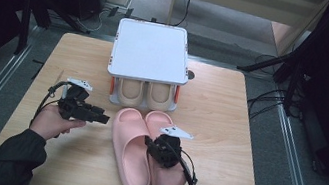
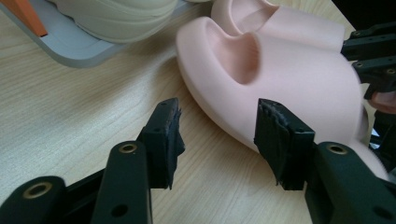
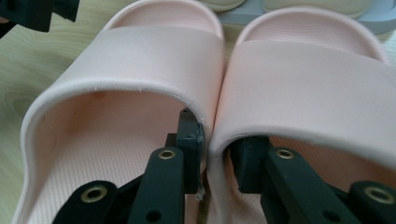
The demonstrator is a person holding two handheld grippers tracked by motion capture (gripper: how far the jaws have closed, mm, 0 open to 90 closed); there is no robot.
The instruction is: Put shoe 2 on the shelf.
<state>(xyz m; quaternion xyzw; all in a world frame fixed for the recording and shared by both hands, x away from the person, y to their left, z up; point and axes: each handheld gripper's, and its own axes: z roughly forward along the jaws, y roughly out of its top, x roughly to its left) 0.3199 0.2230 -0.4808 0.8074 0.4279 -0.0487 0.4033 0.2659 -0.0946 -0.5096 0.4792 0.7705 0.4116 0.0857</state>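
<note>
Your right gripper [image 3: 215, 154] pinches both slippers' [image 1: 131, 148] inner walls together — soft foam, light, squashes. Left gripper [image 2: 219, 135] wide, empty — take the outer edge.

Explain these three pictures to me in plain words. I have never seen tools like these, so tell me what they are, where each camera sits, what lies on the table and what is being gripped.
No robot here: a person holds a hand tool with two black jaws in each hand. The wide picture looks down from above the wooden table. The other two come from small cameras riding on the tools, looking along their jaws.

On the table lie two pink slippers side by side. Behind them stands a small grey rack with a beige pair on its lower shelf.

The right gripper has one jaw inside each pink slipper, squeezing their two touching inner walls together, so it grips both at once. The left gripper stands open beside the pink slippers, with bare table between its jaws.
</note>
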